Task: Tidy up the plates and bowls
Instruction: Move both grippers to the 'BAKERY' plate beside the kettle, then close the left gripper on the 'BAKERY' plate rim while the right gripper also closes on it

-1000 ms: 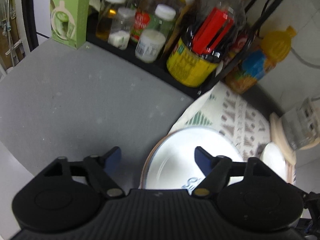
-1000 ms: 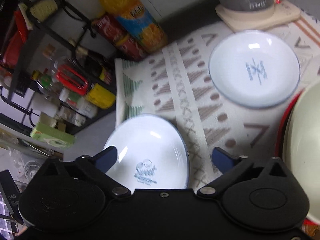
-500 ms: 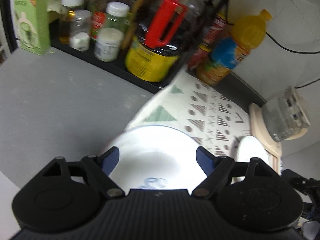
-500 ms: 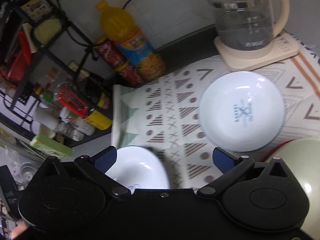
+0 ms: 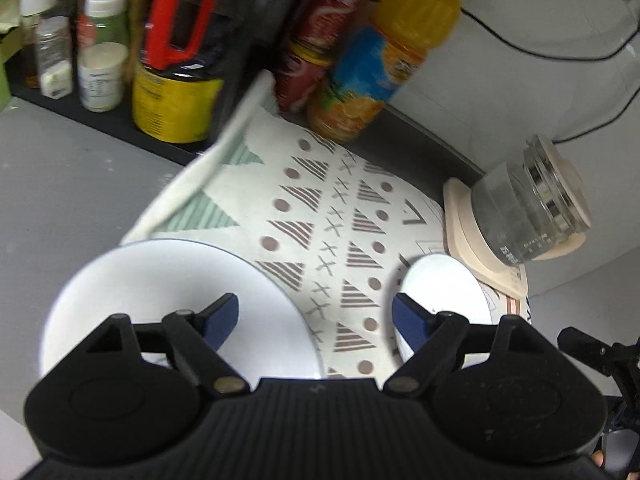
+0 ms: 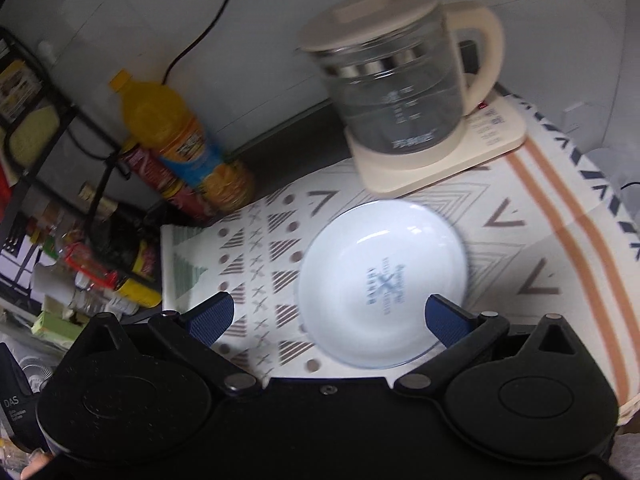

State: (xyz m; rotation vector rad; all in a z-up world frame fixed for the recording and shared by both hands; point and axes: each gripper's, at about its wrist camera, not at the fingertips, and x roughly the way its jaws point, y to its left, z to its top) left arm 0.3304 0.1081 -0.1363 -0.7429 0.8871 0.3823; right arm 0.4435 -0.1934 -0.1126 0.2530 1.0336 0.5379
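Note:
Two white plates with blue rims lie on a patterned cloth [image 5: 344,216]. The nearer plate [image 5: 160,292] sits at the cloth's left edge, under the left finger of my left gripper [image 5: 316,314], which is open and holds nothing. The second plate [image 5: 444,280], with a blue cross mark, lies further right; in the right wrist view this plate [image 6: 384,276] is just ahead of my right gripper [image 6: 330,316], whose jaws stand wide apart and empty above it.
A glass kettle [image 6: 400,92] on a cream base [image 6: 436,156] stands behind the marked plate. An orange drink bottle [image 5: 380,64] and red cans [image 5: 312,48] stand at the cloth's far edge. A black rack [image 5: 112,120] of bottles and jars lines the left.
Both views have swung to the right across the counter. The nearer plate slid left in the left view and out of the right view; the marked plate now lies between the right fingers. Both grippers stayed open.

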